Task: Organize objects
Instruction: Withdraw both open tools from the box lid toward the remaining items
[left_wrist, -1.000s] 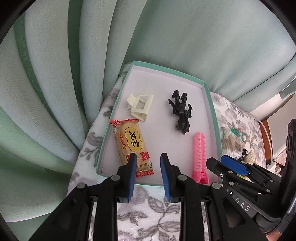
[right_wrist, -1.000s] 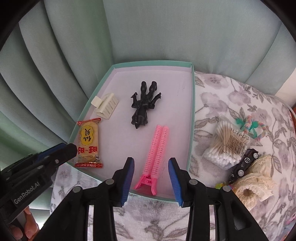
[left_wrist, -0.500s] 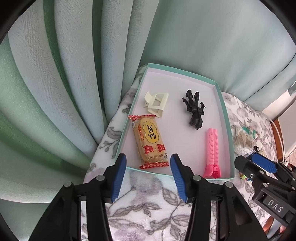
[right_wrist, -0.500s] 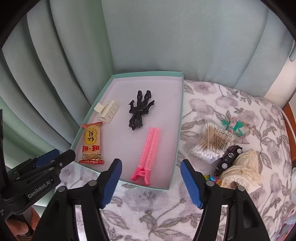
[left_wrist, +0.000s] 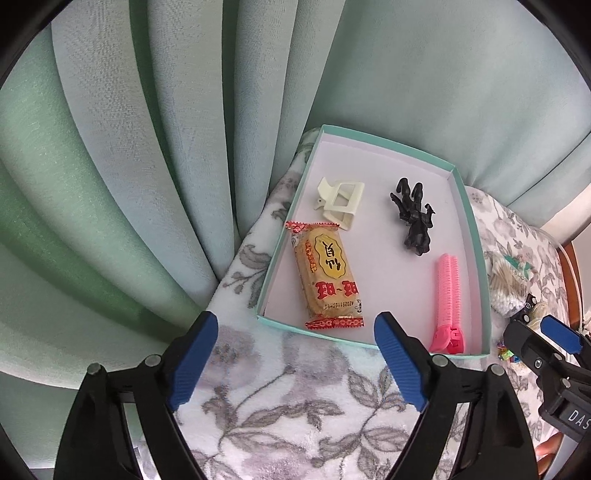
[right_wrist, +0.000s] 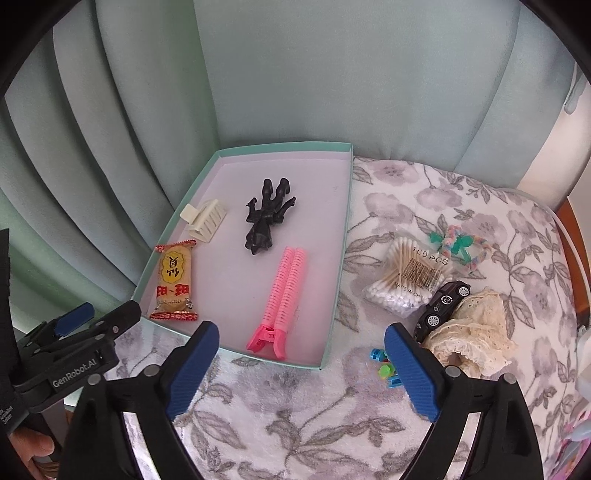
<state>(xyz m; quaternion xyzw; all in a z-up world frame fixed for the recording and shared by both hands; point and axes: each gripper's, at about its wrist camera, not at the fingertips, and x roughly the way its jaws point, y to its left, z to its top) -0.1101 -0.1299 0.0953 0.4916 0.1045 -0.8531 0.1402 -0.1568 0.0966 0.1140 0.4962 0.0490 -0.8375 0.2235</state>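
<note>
A teal-rimmed tray (left_wrist: 476, 240) (right_wrist: 341, 258) holds a yellow snack packet (left_wrist: 328, 273) (right_wrist: 175, 280), a cream hair claw (left_wrist: 341, 201) (right_wrist: 205, 219), a black figure (left_wrist: 413, 218) (right_wrist: 266, 221) and a pink hair clip (left_wrist: 448, 295) (right_wrist: 284, 295). My left gripper (left_wrist: 295, 332) (right_wrist: 107, 317) hovers at the tray's near edge, by the snack packet. Its jaws are opening, with nothing between them. My right gripper (right_wrist: 301, 336) (left_wrist: 535, 332) hangs over the tray's near right corner. Its jaws are opening too and hold nothing.
On the floral cloth (right_wrist: 295, 424) right of the tray lie a bag of cotton swabs (right_wrist: 410, 280), a black toy car (right_wrist: 443, 302), a cream lace scrunchie (right_wrist: 476, 332), a colourful hair tie (right_wrist: 461, 243) and small bright pieces (right_wrist: 384, 365). Pale green curtains (left_wrist: 147, 147) hang behind.
Both grippers' jaws have gone from narrow to wide. Both have drawn back from the tray. The snack packet and pink clip stay lying in it.
</note>
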